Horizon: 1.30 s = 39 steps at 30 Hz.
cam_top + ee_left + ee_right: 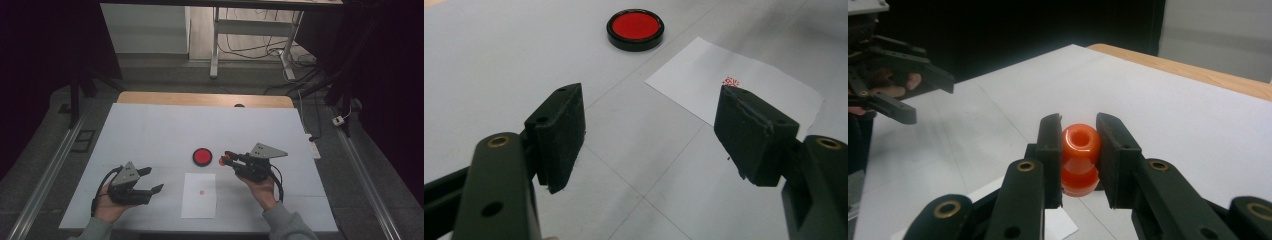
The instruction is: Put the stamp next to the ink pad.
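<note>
My right gripper (226, 158) hovers just right of a round red pad in a black rim (202, 156). In the right gripper view its jaws (1079, 127) are shut on a small orange-red knob-shaped piece (1079, 150), held upright a little above the table. My left gripper (154, 180) rests low at the front left with its jaws wide apart and nothing between them (651, 100). A white paper sheet (199, 195) with a small red mark (201, 192) lies between the two hands. The left gripper view shows the red pad (634, 26) and the marked sheet (749, 100) ahead.
The table wears a white cover (150, 130), with a wooden edge (200, 98) showing at the back. Beyond it stand a desk frame and loose cables (250, 50) on the floor. Metal rails (50, 170) run along both sides.
</note>
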Each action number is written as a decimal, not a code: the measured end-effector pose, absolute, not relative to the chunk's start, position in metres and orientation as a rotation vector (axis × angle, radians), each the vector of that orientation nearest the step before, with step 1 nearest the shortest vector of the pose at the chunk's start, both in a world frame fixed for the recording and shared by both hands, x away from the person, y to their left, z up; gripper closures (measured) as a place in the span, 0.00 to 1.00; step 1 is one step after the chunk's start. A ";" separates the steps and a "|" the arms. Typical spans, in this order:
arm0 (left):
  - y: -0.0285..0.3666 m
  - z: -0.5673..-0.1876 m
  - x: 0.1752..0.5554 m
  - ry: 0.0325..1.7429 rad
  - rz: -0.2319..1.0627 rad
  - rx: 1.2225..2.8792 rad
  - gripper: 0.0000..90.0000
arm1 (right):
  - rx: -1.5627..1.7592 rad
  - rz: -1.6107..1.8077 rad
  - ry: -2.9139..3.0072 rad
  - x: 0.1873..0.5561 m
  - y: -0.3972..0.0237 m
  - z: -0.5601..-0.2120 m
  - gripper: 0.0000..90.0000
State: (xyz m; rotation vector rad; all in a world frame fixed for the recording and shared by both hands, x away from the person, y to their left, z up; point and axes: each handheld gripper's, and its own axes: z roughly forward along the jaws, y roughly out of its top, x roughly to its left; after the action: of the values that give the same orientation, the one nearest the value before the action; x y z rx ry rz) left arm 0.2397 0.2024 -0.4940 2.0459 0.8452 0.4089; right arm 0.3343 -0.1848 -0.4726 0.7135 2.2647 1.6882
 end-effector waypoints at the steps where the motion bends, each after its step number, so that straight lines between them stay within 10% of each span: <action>1: 0.202 -0.494 0.240 0.846 0.410 2.044 0.32 | 0.719 1.686 2.265 0.335 -0.184 -0.473 0.81; 39: 0.198 -0.496 0.242 0.850 0.389 2.065 0.32 | 0.798 1.314 2.411 0.374 -0.158 -0.520 0.81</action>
State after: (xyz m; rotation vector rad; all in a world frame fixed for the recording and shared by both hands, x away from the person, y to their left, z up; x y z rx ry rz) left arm 0.2419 0.1984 -0.4956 2.0651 0.8499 0.3895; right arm 0.3736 -0.1582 -0.5200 0.7983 2.4107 1.3136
